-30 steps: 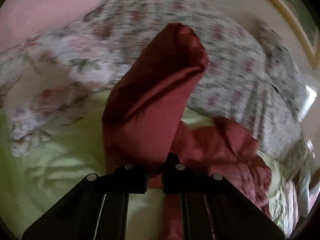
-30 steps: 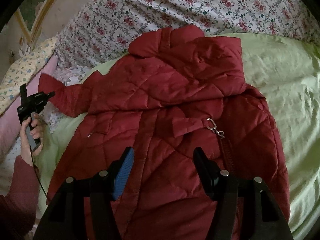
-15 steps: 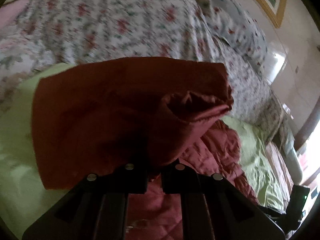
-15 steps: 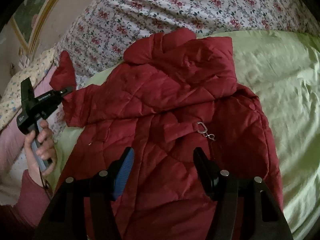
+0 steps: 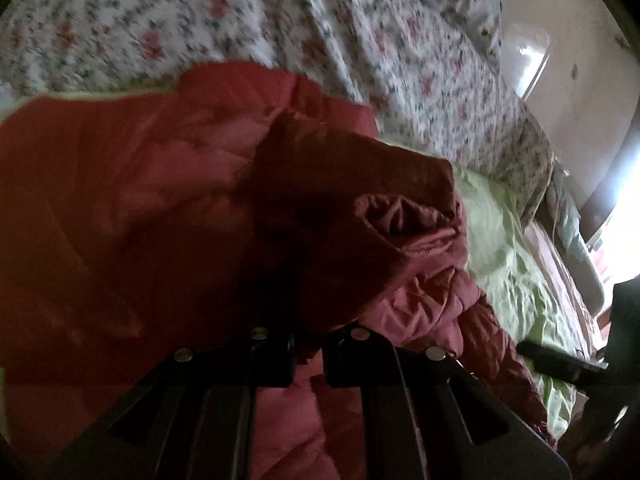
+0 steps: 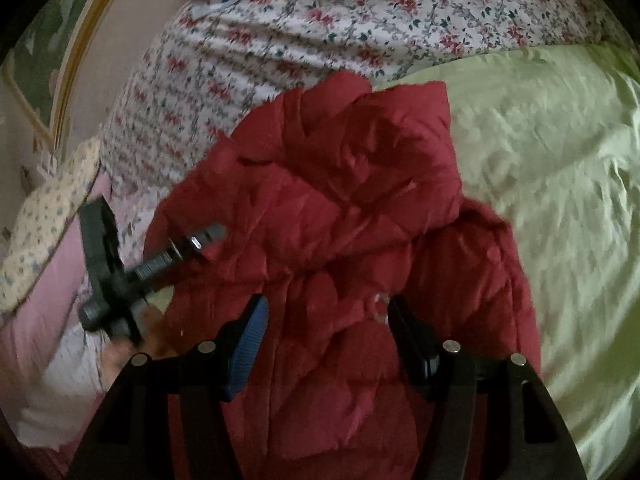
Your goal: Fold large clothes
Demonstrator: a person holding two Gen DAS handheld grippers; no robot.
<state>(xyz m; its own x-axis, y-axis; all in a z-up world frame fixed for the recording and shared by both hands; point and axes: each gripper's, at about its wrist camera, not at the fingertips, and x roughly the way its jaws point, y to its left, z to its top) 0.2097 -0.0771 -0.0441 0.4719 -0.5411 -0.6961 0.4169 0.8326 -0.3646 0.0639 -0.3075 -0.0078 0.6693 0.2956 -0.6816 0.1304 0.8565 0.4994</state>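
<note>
A dark red quilted jacket (image 6: 344, 216) lies on a light green bed sheet (image 6: 540, 184). My left gripper (image 5: 307, 344) is shut on the jacket's sleeve (image 5: 320, 208), whose open cuff (image 5: 404, 216) faces the camera, and holds it over the jacket body (image 5: 120, 200). In the right wrist view the left gripper (image 6: 208, 236) sits at the jacket's left side, sleeve folded inward. My right gripper (image 6: 324, 320) is open and empty, hovering above the jacket's lower front.
A floral quilt (image 6: 320, 20) is heaped behind the jacket. A pink pillow (image 6: 52, 280) and a patterned cushion (image 6: 44, 216) lie at the left. The wall with a framed picture (image 6: 44, 60) is beyond. The right gripper's dark body (image 5: 580, 364) shows at right.
My left gripper has carried the sleeve from out at the jacket's side inward across the jacket body. My right gripper has moved closer above the jacket, still open.
</note>
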